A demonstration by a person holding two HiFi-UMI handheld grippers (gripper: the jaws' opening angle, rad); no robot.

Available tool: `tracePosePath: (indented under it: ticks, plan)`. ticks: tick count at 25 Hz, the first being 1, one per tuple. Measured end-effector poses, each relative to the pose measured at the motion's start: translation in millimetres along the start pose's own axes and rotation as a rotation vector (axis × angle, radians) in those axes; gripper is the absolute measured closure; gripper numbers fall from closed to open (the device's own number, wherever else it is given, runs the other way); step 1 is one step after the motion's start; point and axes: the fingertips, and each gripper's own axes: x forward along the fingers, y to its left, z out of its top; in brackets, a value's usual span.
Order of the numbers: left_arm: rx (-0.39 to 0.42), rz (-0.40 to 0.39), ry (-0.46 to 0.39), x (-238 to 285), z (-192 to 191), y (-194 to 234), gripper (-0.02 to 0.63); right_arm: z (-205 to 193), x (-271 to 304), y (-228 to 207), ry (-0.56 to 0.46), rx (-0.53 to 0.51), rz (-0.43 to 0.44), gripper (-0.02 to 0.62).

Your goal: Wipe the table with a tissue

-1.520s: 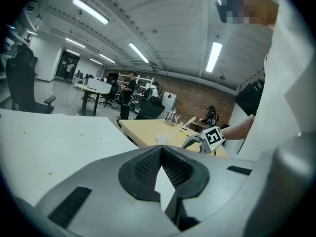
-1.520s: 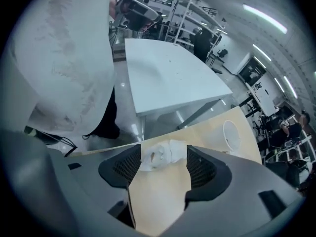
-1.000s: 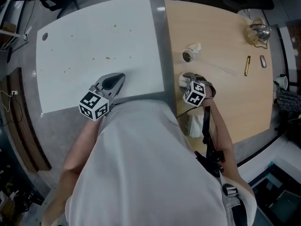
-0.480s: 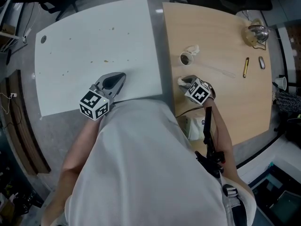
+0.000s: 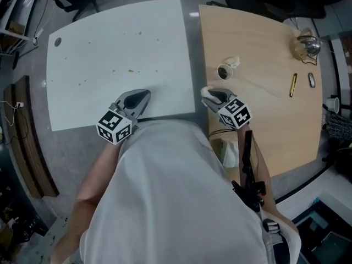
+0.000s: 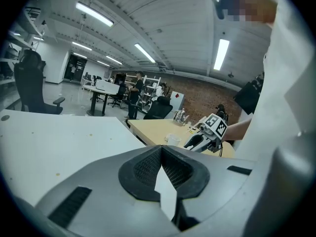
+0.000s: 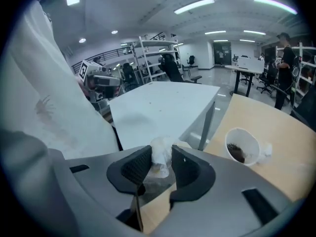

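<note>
My right gripper (image 5: 208, 94) hangs over the near left edge of the wooden table (image 5: 264, 54), tilted down. Its jaws are closing, and a crumpled white tissue (image 7: 160, 154) sits pinched between the pads. That tissue (image 5: 204, 92) shows as a white tuft at the jaw tips in the head view. The white table (image 5: 110, 48) to the left carries several small brown crumbs (image 5: 131, 70). My left gripper (image 5: 144, 95) rests at that table's near edge, shut with nothing in it; its pads meet at the tip (image 6: 161, 152).
A paper cup (image 5: 223, 71) with dark dregs stands on the wooden table, with a tissue wad (image 5: 233, 62) beside it. Farther right lie a yellow pen (image 5: 293, 84) and a glass pot (image 5: 306, 44). A narrow gap separates the two tables. Office chairs stand beyond.
The right gripper has lifted from the wooden table and swung left toward the gap, rolling as it went, with the tissue now in its jaws. The left gripper has stayed put.
</note>
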Motion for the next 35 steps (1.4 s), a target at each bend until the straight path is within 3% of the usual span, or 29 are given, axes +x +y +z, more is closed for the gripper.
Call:
tracePosePath:
  ticks: [7, 16, 25, 35]
  plan:
    - [-0.026, 0.088, -0.018, -23, -9, 6, 0.600, 48, 40, 16, -0.050, -0.144, 0.008, 0.462]
    - [-0.068, 0.168, -0.027, -59, -21, 17, 0.599, 81, 97, 12, 0.125, -0.450, -0.022, 0.463]
    - [-0.106, 0.150, -0.073, -70, -26, 36, 0.600, 90, 117, -4, 0.275, -0.500, -0.004, 0.463]
    - [-0.137, 0.102, -0.078, -102, -31, 70, 0.598, 108, 152, -23, 0.438, -0.523, -0.059, 0.465]
